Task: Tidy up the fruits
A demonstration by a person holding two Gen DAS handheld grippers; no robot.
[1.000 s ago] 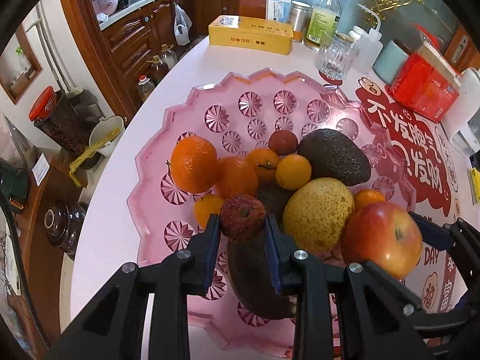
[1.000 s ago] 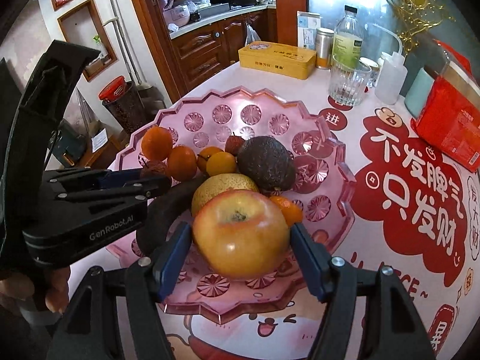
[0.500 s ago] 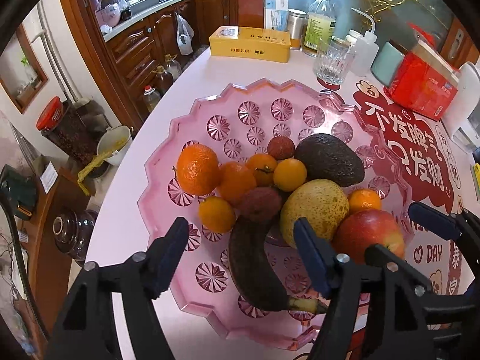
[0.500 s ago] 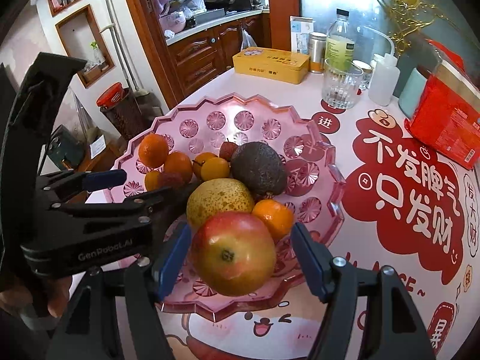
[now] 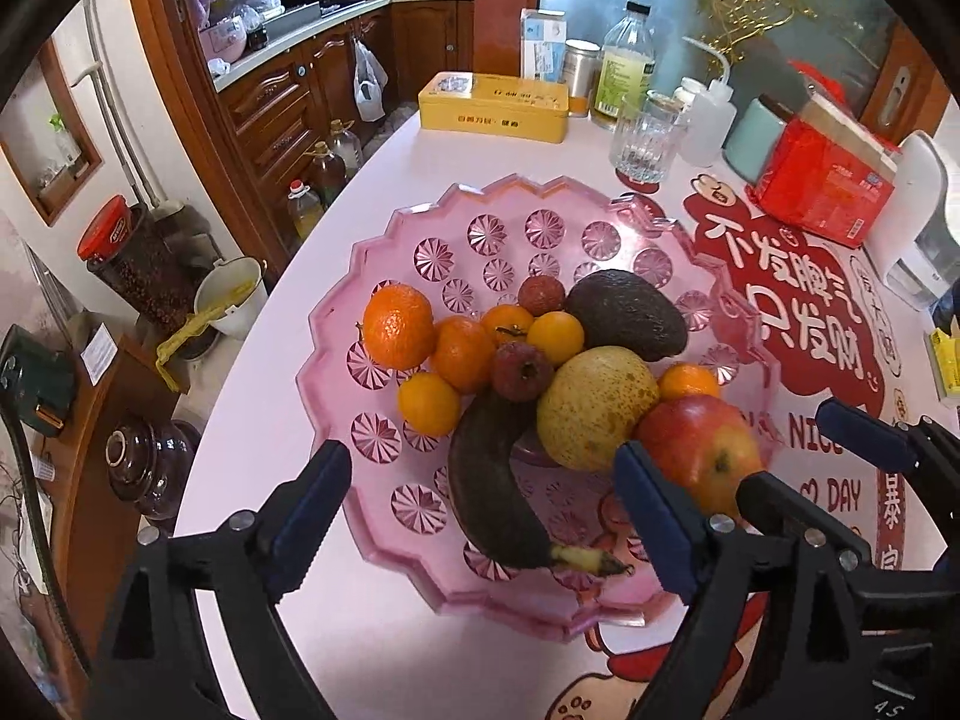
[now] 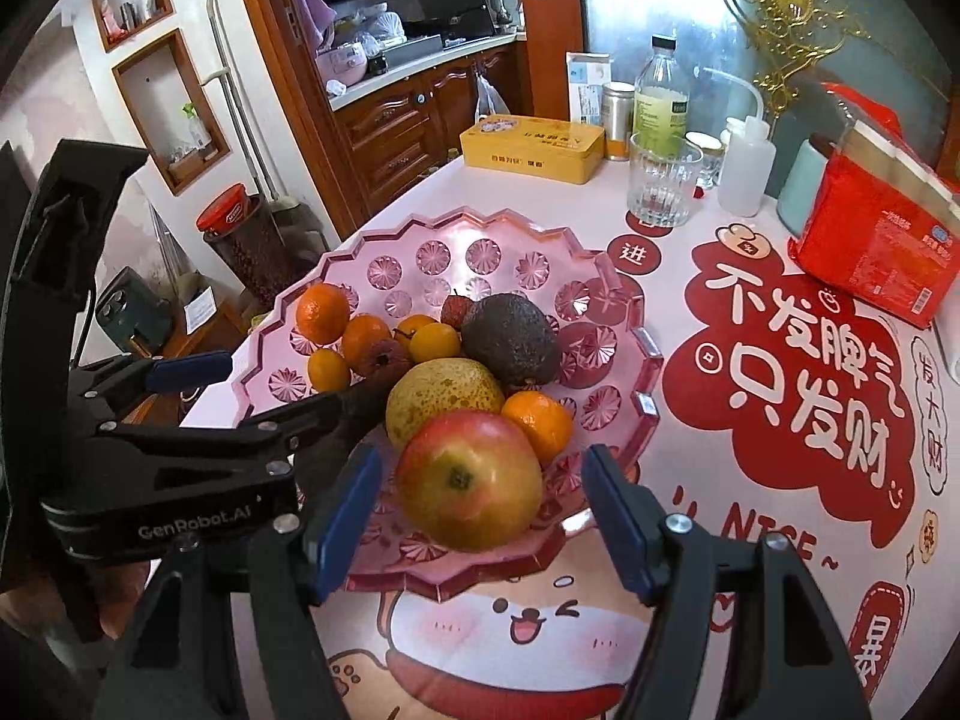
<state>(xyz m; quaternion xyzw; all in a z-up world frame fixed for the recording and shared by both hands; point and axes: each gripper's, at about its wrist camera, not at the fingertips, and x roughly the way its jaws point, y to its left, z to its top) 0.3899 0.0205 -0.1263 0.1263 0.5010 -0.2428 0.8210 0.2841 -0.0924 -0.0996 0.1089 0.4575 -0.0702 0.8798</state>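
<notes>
Tilting steeply down over the pink tray (image 5: 384,228), both grippers' fingers are spread, the left gripper (image 5: 480,516) having just opened, the right gripper (image 6: 480,516) flanking the apple (image 6: 468,480).

I see a pale table (image 6: 540,192) with a red-print mat (image 6: 780,396). Pink tray (image 6: 636,354) sits on it, my landmark. Behind the tray: yellow tin (image 6: 531,147), glass (image 6: 660,189), bottle (image 6: 660,96), squeeze bottle (image 6: 743,165). Right of the tray and further back: red pack (image 6: 876,246), teal cup (image 6: 801,186).
</notes>
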